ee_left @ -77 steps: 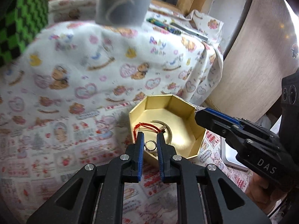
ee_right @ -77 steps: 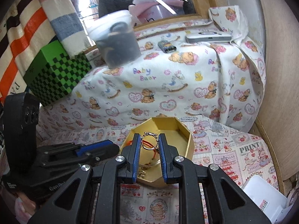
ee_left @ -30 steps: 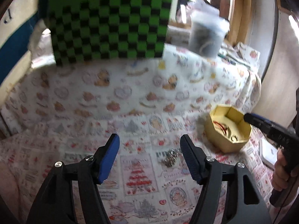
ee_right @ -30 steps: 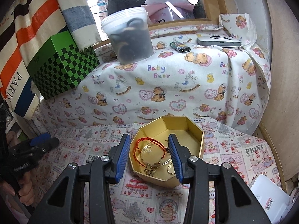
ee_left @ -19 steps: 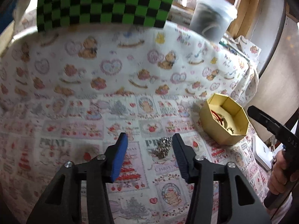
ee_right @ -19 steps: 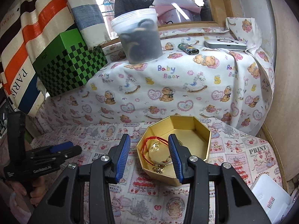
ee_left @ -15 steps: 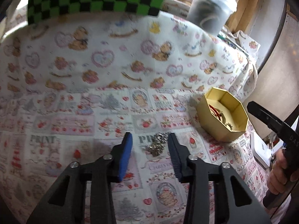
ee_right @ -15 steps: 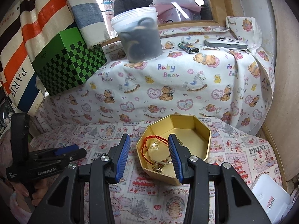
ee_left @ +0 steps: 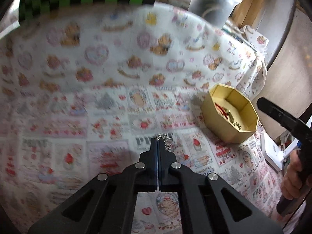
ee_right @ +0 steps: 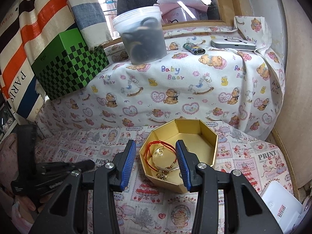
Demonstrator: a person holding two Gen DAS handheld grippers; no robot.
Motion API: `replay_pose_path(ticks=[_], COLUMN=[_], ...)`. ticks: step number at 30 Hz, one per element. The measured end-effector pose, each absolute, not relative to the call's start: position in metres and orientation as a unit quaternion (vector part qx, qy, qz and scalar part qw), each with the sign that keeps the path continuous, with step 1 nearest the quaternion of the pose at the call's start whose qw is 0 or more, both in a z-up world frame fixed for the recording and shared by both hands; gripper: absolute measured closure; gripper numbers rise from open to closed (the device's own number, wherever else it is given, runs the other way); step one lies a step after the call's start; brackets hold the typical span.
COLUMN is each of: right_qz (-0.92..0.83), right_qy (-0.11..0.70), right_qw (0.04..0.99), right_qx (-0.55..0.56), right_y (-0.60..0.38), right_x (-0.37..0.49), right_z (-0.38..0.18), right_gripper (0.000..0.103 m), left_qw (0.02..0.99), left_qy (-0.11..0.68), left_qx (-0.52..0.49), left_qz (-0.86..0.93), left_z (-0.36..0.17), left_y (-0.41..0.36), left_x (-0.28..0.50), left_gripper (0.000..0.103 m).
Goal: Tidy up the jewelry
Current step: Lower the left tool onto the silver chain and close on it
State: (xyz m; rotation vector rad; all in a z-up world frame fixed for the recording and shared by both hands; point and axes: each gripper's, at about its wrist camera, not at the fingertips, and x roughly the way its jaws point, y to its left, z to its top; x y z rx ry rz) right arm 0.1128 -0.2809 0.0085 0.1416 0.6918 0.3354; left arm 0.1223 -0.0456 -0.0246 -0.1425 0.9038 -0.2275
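A gold octagonal box (ee_left: 230,128) (ee_right: 209,152) stands on the patterned cloth and holds a red cord bracelet (ee_right: 156,152), a clear ring and gold pieces. My left gripper (ee_left: 158,140) is shut on a silver beaded jewelry piece (ee_left: 165,136) lying on the cloth left of the box; the piece also shows in the right wrist view (ee_right: 102,161). My right gripper (ee_right: 154,159) is open and empty, held just in front of the box, and appears in the left wrist view (ee_left: 263,103).
A raised shelf under the baby-bear cloth carries a green checkered box (ee_right: 68,66), a clear plastic tub (ee_right: 144,39), a lighter (ee_right: 195,48) and a flat grey device (ee_right: 234,43). A white box (ee_right: 280,210) lies at the right. A wooden wall (ee_right: 296,78) bounds the right side.
My left gripper has dropped onto the silver piece and closed on it. My right gripper has stayed open in front of the box, barely moving.
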Motion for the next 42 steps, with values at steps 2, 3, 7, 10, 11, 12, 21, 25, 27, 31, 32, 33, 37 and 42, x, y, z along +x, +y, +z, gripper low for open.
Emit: replay_pose_path(ticks=[2, 3, 7, 10, 11, 12, 21, 25, 27, 31, 32, 33, 37, 42], right_qz=[0.163, 0.163, 0.164, 0.164, 0.163, 0.163, 0.161, 0.157, 0.157, 0.162, 0.163, 0.165, 0.168, 0.166], right_qy=[0.337, 0.338, 0.338, 0.337, 0.337, 0.337, 0.337, 0.338, 0.338, 0.340, 0.340, 0.341, 0.341, 0.341], right_qw=[0.925, 0.924, 0.924, 0.925, 0.925, 0.925, 0.925, 0.925, 0.925, 0.923, 0.922, 0.922, 0.923, 0.923], right_qx=[0.069, 0.069, 0.068, 0.068, 0.069, 0.069, 0.074, 0.076, 0.081, 0.083, 0.082, 0.080, 0.070, 0.068], right_y=[-0.281, -0.281, -0.281, -0.282, -0.281, -0.282, -0.285, -0.288, -0.290, -0.289, -0.288, -0.286, -0.280, -0.279], right_x=[0.113, 0.113, 0.113, 0.113, 0.113, 0.113, 0.114, 0.115, 0.115, 0.115, 0.114, 0.114, 0.112, 0.112], right_z=[0.008, 0.008, 0.009, 0.009, 0.009, 0.009, 0.010, 0.010, 0.011, 0.011, 0.011, 0.010, 0.009, 0.008], right_gripper=[0.059, 0.059, 0.059, 0.059, 0.059, 0.059, 0.059, 0.059, 0.059, 0.059, 0.059, 0.059, 0.059, 0.059], left_qw=[0.901, 0.901, 0.885, 0.872, 0.869, 0.865, 0.877, 0.871, 0.871, 0.855, 0.851, 0.849, 0.858, 0.860], left_qy=[0.419, 0.420, 0.452, 0.471, 0.472, 0.474, 0.462, 0.469, 0.467, 0.479, 0.482, 0.486, 0.481, 0.472], left_qx=[-0.053, -0.050, -0.058, -0.070, -0.077, -0.079, -0.035, -0.050, -0.063, -0.136, -0.151, -0.159, -0.157, -0.183], left_qz=[-0.096, -0.096, -0.102, -0.115, -0.128, -0.144, -0.125, -0.138, -0.139, -0.146, -0.143, -0.132, -0.082, -0.059], left_z=[-0.017, -0.016, -0.029, -0.042, -0.044, -0.045, -0.045, -0.045, -0.040, -0.029, -0.028, -0.028, -0.029, -0.035], left_y=[-0.045, -0.046, -0.045, -0.047, -0.048, -0.050, -0.073, -0.072, -0.067, -0.041, -0.033, -0.025, 0.003, 0.035], left_x=[0.119, 0.120, 0.127, 0.131, 0.132, 0.133, 0.140, 0.148, 0.146, 0.138, 0.137, 0.135, 0.130, 0.128], left_gripper=[0.103, 0.103, 0.103, 0.096, 0.092, 0.082, 0.073, 0.088, 0.091, 0.091, 0.091, 0.091, 0.091, 0.086])
